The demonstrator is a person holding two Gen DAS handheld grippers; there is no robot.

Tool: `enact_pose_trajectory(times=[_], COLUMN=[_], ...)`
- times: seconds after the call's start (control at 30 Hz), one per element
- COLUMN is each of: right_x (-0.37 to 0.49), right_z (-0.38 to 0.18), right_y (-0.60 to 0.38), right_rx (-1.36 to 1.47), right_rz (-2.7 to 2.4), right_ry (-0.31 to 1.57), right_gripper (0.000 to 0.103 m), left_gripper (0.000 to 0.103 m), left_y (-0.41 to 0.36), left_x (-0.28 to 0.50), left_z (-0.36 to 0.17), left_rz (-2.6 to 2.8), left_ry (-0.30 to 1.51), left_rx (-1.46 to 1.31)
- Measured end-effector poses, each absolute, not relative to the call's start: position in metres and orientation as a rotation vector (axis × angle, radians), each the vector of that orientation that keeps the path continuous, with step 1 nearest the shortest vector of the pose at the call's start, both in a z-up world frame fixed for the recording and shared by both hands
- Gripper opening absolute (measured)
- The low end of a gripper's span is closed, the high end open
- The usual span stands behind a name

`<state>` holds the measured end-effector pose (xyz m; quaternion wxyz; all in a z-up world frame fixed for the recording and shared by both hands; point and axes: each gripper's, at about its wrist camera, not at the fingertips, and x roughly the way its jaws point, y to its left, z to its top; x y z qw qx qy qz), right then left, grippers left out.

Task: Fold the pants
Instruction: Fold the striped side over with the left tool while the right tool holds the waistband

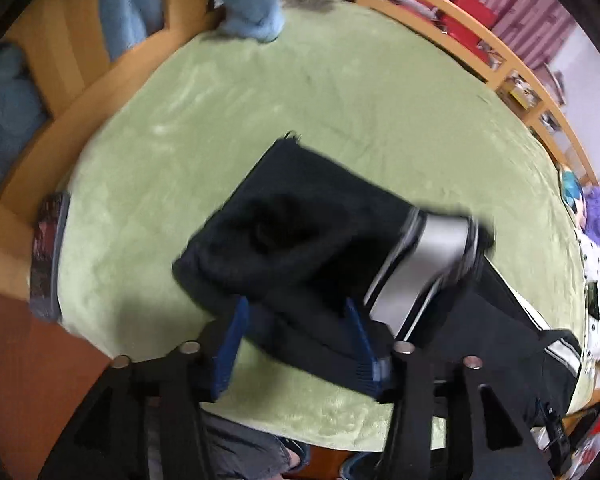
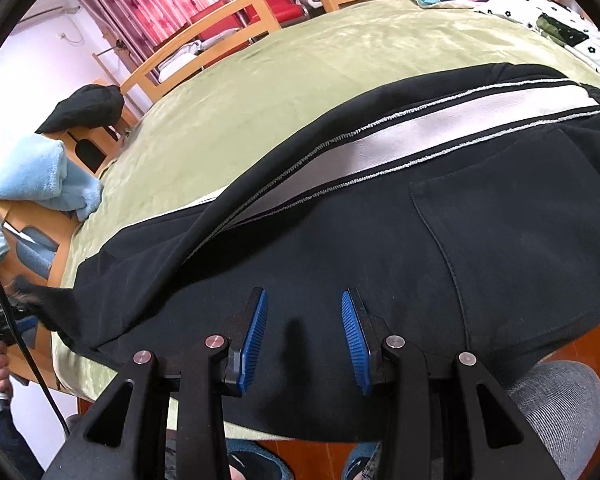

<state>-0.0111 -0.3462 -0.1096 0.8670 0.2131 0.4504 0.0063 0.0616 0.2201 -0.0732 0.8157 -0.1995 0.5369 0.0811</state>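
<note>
The left gripper (image 1: 296, 332) fills the foot of its view, its blue pads apart with a dark trouser leg between them — the right-hand pad lies against the ribbed cuff, the left-hand pad stands clear of the cloth, so nothing is clamped. The black pants (image 1: 300, 240) lie on a green blanket (image 1: 300, 92) spread over a wooden-framed bed (image 1: 476, 56), the leg end doubled back in a blurred heap, a grey stripe (image 1: 424, 256) running along the side. The right gripper (image 2: 304, 340) hangs just over the seat of the pants beside a back pocket (image 2: 520, 240), jaws parted and empty. A light blue towel (image 2: 40, 176) sits at the bed's far edge — well apart from the pants.
</note>
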Motion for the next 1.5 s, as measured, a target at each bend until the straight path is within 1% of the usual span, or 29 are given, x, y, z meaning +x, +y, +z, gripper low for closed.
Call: enact_pose_trajectory(times=[0.03,0.13,0.23,0.3,0.33,0.37,0.43,0.57,0.6,0.63,0.7,0.73,0.77,0.8,0.83,0.87,1.0,1.03,1.1,1.13,1.17,1.2,1.23,1.27,1.3,1.33,1.43,1.5], right_x=[-0.013,-0.011,-0.001,0.012,0.017,0.025,0.038,0.061,0.067,0.071,0.083,0.088,0.095,0.103,0.11,0.117,0.138,0.142,0.15,0.156,0.159,0.163,0.167,0.166,0.162,0.156,0.133,0.118], right_z=[-0.108,-0.105,-0.104,-0.104,-0.105,-0.105,-0.107,-0.108,-0.109,-0.11,-0.116,-0.12,-0.124,-0.13,-0.133,-0.137,-0.123,-0.119,-0.113,-0.115,-0.12,-0.127,-0.132,-0.135,-0.135,-0.134,-0.125,-0.119], right_y=[-0.345,-0.341,-0.336,-0.331,-0.33,-0.33,-0.329,-0.331,-0.33,-0.328,-0.322,-0.32,-0.317,-0.314,-0.312,-0.308,-0.299,-0.299,-0.307,-0.311,-0.316,-0.321,-0.322,-0.324,-0.326,-0.328,-0.332,-0.333], right_rx=[0.44,0.42,0.407,0.403,0.403,0.403,0.418,0.514,0.539,0.546,0.556,0.556,0.555,0.55,0.548,0.545,0.458,0.462,0.526,0.577,0.617,0.64,0.648,0.651,0.66,0.666,0.656,0.629], right_rz=[0.012,0.01,0.022,0.038,0.046,0.053,0.041,0.078,0.094,0.101,0.115,0.121,0.123,0.123,0.136,0.153,0.138,0.142,0.152,0.153,0.143,0.113,0.084,0.063,0.064,0.073,0.072,0.048], right_ry=[0.94,0.932,0.922,0.926,0.925,0.919,0.916,0.918,0.917,0.922,0.946,0.96,0.978,1.005,1.018,1.041,0.979,0.969,0.943,0.932,0.927,0.948,0.967,0.979,0.975,0.965,0.918,0.906], right_gripper=[0.039,0.041,0.046,0.046,0.047,0.05,0.054,0.054,0.055,0.059,0.061,0.061,0.059,0.056,0.034,0.006,0.006,0.007,0.009,0.012,0.017,0.021,0.034,0.041,0.042,0.042,0.054,0.054], left_gripper=[0.055,0.056,0.058,0.058,0.061,0.065,0.066,0.067,0.067,0.066,0.061,0.042,0.026,0.023,0.014,0.013,0.013,0.013,0.021,0.032,0.052,0.057,0.059,0.06,0.062,0.067,0.068,0.068], left_y=[0.221,0.217,0.198,0.176,0.167,0.159,0.142,0.117,0.113,0.112,0.119,0.127,0.135,0.14,0.146,0.152,0.171,0.175,0.179,0.182,0.183,0.184,0.187,0.186,0.186,0.184,0.183,0.185], left_x=[0.057,0.044,0.043,0.046,0.049,0.052,0.061,0.082,0.087,0.093,0.101,0.103,0.105,0.107,0.11,0.114,0.129,0.135,0.144,0.152,0.151,0.152,0.149,0.146,0.14,0.13,0.106,0.09], left_z=[-0.075,-0.071,-0.072,-0.076,-0.079,-0.082,-0.09,-0.112,-0.119,-0.126,-0.137,-0.141,-0.141,-0.14,-0.14,-0.138,-0.122,-0.116,-0.113,-0.115,-0.115,-0.116,-0.117,-0.116,-0.115,-0.115,-0.116,-0.118], left_rz=[0.181,0.119,-0.024,-0.133,-0.157,-0.169,-0.189,-0.058,-0.022,0.01,0.058,0.069,0.071,0.057,0.031,0.007,-0.068,-0.08,-0.092,-0.097,-0.082,-0.059,-0.04,-0.04,-0.059,-0.079,-0.128,-0.137], left_ry=[1.14,1.089,1.063,1.053,1.047,1.044,1.047,1.077,1.089,1.113,1.135,1.13,1.123,1.116,1.106,1.092,1.016,0.988,0.957,0.945,0.949,0.948,0.932,0.932,0.938,0.942,0.951,0.937], left_rx=[-0.438,-0.464,-0.474,-0.478,-0.484,-0.488,-0.469,-0.368,-0.355,-0.339,-0.382,-0.439,-0.476,-0.494,-0.511,-0.532,-0.624,-0.643,-0.685,-0.711,-0.714,-0.718,-0.73,-0.733,-0.738,-0.735,-0.699,-0.696])
